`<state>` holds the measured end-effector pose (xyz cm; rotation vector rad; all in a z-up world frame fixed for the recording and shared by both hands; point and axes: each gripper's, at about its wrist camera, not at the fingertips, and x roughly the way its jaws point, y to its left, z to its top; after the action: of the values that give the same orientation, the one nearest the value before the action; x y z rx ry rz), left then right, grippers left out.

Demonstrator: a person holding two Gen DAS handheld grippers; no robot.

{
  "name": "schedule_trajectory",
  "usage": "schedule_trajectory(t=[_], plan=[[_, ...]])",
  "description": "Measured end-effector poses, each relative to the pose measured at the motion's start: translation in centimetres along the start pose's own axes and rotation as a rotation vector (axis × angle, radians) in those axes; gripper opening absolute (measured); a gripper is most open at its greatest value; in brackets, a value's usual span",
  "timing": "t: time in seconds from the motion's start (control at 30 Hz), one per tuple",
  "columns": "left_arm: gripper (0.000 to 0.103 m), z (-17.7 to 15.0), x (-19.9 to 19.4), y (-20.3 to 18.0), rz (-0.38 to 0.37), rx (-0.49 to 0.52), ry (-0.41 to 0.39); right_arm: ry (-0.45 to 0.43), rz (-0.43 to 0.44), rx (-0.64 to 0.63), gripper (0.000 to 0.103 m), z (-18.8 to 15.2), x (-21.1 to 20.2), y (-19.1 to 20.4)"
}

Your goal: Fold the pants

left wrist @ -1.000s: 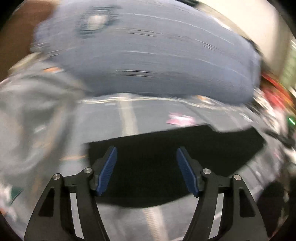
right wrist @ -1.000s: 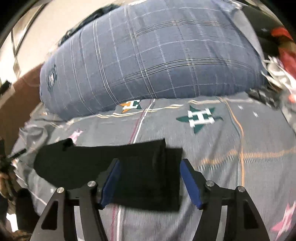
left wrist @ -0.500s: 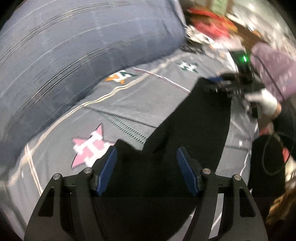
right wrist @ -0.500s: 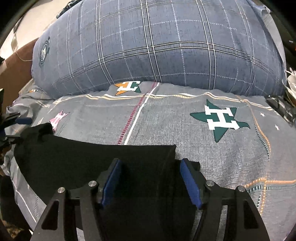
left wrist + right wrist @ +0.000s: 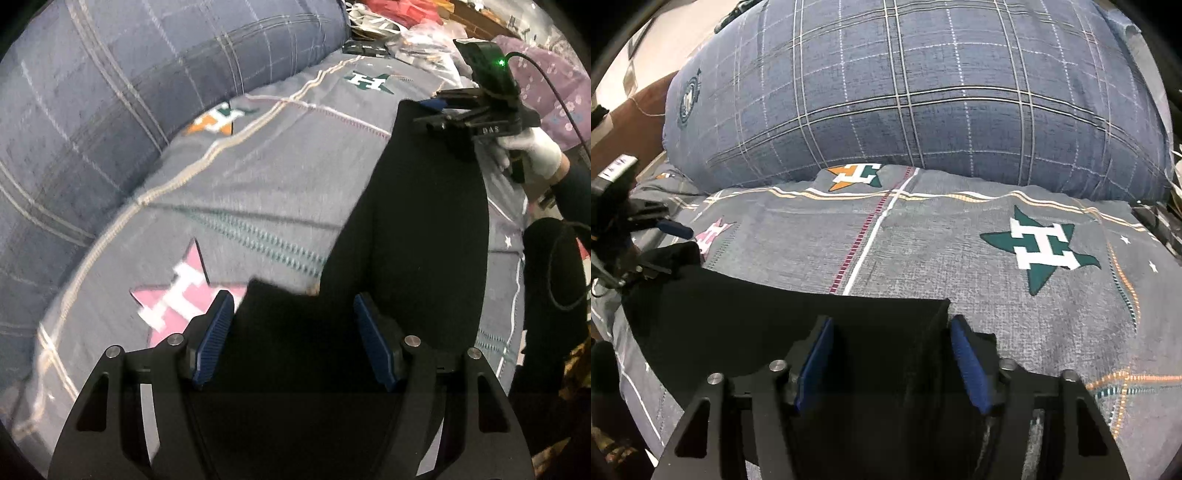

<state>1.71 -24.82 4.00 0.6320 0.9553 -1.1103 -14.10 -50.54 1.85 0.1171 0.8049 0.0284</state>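
one pair of pants (image 5: 768, 317), two hand-held grippers — left (image 5: 291, 339), right (image 5: 892, 354) — one pillow (image 5: 923, 92)

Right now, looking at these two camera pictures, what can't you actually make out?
- Left wrist view: the near end of the black pants is hidden under the left gripper.
- Right wrist view: the right gripper covers the pants' edge, so I cannot tell whether its open jaws touch cloth.
- Both views: folds in the pants are lost in black.
- Left wrist view: the clutter behind the pillow is too small to identify.
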Motion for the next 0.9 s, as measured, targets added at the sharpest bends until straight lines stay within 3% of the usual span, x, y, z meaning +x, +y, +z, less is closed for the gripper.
schedule_trajectory(t=[0.03,0.1,0.17,0.2,0.27,0.37,0.53,0.7,0.77,0.9], plan=[[0.068,-0.3,0.1,0.3,-0.008,-0.016,-0.008,-0.001,0.002,-0.002,0.048,0.0,0.0,0.0],[0.066,-0.5,0.4,0.8,-0.015,-0.06,-0.031,-0.004,0.012,-0.009,0.03,0.0,0.0,0.1],[0.053,-0.4,0.6,0.6,-0.009,-0.072,-0.039,-0.014,0.03,0.002,0.014,0.1,0.0,0.0],[0.051,-0.4,0.4,0.2,0.009,-0.068,-0.051,-0.017,0.041,0.009,0.011,0.2,-0.1,0.1],[0.035,-0.5,-0.3,0.1,0.025,-0.076,-0.079,-0.024,0.016,-0.022,0.01,0.2,-0.8,0.9],[0.023,-1.3,-1.7,1.1,0.022,-0.157,-0.143,-0.075,-0.002,-0.039,0.009,0.1,-3.2,1.7],[0.022,-1.6,-1.5,1.9,0.004,-0.243,-0.185,-0.163,0.0,0.015,0.009,-0.8,-6.5,1.1],[0.024,-1.1,0.2,1.4,0.069,-0.253,-0.161,-0.029,-0.069,0.047,0.009,-2.0,-1.8,-0.2],[0.029,-1.1,0.2,1.5,0.081,-0.275,-0.163,-0.086,-0.065,0.055,0.009,-2.2,-1.3,-0.5],[0.039,-1.4,-0.7,1.4,0.102,-0.304,-0.178,-0.103,-0.057,0.118,0.01,-2.5,-1.7,-1.4]])
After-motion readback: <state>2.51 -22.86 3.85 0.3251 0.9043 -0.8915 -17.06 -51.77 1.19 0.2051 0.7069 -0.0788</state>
